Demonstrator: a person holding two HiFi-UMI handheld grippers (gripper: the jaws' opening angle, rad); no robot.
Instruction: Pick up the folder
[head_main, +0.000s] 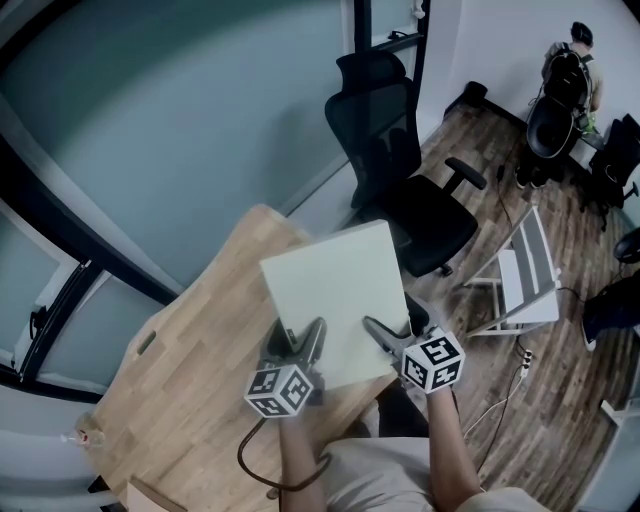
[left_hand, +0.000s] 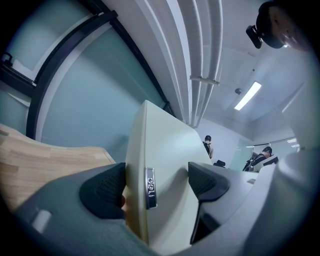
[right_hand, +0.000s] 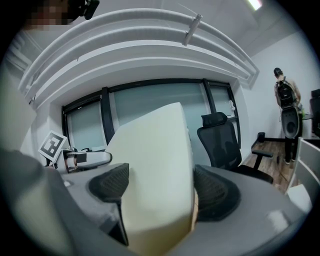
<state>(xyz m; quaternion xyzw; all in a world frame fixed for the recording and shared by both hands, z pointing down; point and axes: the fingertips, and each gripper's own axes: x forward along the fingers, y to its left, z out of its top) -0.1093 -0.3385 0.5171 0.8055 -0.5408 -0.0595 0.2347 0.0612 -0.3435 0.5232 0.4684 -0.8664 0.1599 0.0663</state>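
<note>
While left gripper (left_hand: 156, 185) and right gripper (right_hand: 157, 187) clamp it — the folder (head_main: 335, 290) is shut.

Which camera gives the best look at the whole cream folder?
The head view: the flat cream plastic folder shows nearly whole, gripped at its near edge by the left gripper and right gripper. Each gripper view shows only a close slice between its jaws.

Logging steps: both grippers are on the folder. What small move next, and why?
Probably raise both grippers together, level. The left gripper and right gripper each have fingers closed on the near edge of the folder above the table; an uneven rise could twist it.
</note>
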